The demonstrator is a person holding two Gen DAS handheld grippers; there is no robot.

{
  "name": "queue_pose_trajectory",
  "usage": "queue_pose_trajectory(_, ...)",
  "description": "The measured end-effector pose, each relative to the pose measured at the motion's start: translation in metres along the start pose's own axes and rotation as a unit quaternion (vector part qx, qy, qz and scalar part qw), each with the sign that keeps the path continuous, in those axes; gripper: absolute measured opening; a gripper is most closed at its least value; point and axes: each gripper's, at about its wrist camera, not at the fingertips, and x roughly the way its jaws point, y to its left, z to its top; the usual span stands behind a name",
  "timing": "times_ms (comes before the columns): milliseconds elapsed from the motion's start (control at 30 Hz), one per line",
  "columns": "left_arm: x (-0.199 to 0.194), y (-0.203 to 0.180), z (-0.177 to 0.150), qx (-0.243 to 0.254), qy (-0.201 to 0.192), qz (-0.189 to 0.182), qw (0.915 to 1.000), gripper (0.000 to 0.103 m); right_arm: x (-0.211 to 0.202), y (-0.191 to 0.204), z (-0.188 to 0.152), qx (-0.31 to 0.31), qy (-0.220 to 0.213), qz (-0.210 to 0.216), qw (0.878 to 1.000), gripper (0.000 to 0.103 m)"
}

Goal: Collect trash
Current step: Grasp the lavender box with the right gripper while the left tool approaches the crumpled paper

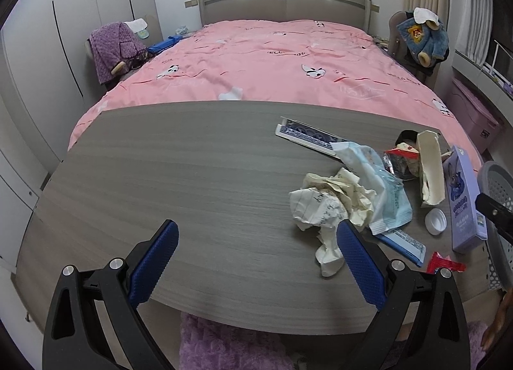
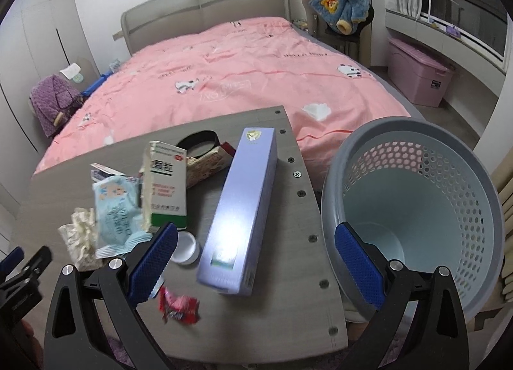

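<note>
Trash lies on the right part of a grey wooden table (image 1: 192, 177): crumpled paper (image 1: 323, 203), a light blue wrapper (image 1: 381, 184), a white cap (image 1: 435, 222), a purple box (image 1: 465, 200), a torn white carton (image 1: 429, 168), a red wrapper (image 1: 444, 262). My left gripper (image 1: 256, 254) is open over the table's near edge, its right finger beside the crumpled paper. My right gripper (image 2: 256, 257) is open above the purple box (image 2: 243, 209) and red wrapper (image 2: 178, 304). A grey perforated bin (image 2: 416, 209) stands right of the table and holds nothing visible.
A bed with a pink cover (image 1: 256, 59) lies behind the table. A blue patterned flat box (image 1: 304, 136) and a black ring (image 2: 200, 142) sit at the table's far side. A pink storage box (image 2: 420, 75) is by the window. A purple rug (image 1: 224, 344) lies below.
</note>
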Motion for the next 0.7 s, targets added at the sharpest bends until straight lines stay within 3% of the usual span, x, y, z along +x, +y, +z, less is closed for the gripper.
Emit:
queue_pose_trajectory(100,0.001,0.006,0.002,-0.004,-0.001,0.002,1.0000,0.095,0.011,0.002,0.003,-0.001,0.007,-0.009,1.000,0.094)
queue_pose_trajectory(400,0.003,0.027,0.003,-0.023,0.006,-0.006,0.9997,0.095,0.039,0.004,0.009,-0.014,0.040,-0.020,0.999,0.077)
queue_pose_trajectory(500,0.004,0.029,-0.001,-0.017,0.006,-0.004,0.9998,0.095,0.045,0.003,0.009,-0.013,0.050,-0.015,0.999,0.063)
queue_pose_trajectory(633,0.004,0.024,-0.005,-0.009,0.006,-0.006,0.9999,0.095,0.046,0.005,0.008,-0.018,0.055,-0.008,0.998,0.036)
queue_pose_trajectory(700,0.003,0.019,-0.005,-0.001,0.004,-0.007,1.0000,0.095,0.044,0.005,0.008,-0.018,0.052,-0.001,0.998,0.031)
